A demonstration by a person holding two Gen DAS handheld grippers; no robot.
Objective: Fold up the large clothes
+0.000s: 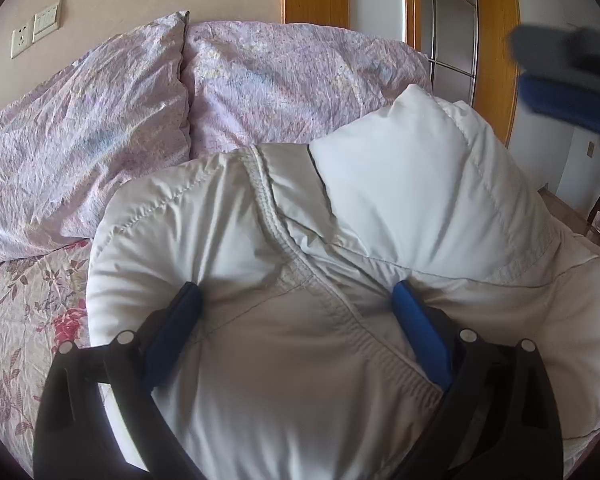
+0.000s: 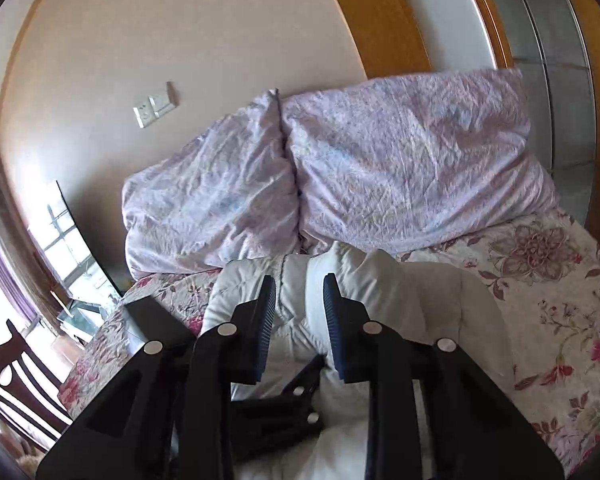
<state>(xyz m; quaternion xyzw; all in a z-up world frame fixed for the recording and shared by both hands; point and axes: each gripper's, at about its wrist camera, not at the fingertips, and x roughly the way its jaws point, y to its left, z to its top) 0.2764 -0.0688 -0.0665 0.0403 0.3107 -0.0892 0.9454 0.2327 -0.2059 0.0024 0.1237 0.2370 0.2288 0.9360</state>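
left tool spread, pressing white jacket on bed.

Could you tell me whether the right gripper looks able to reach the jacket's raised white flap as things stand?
Probably yes: the right gripper is open above the jacket, the flap lies just ahead of its fingers, and nothing sits between.

The puffy white jacket fills the bed's near side, bulging between the left gripper's spread jaws. Behind it, two lilac pillows block the way to the wall. Bare floral bedspread to the right of the jacket gives free passage. A dark chair stands off the left edge.
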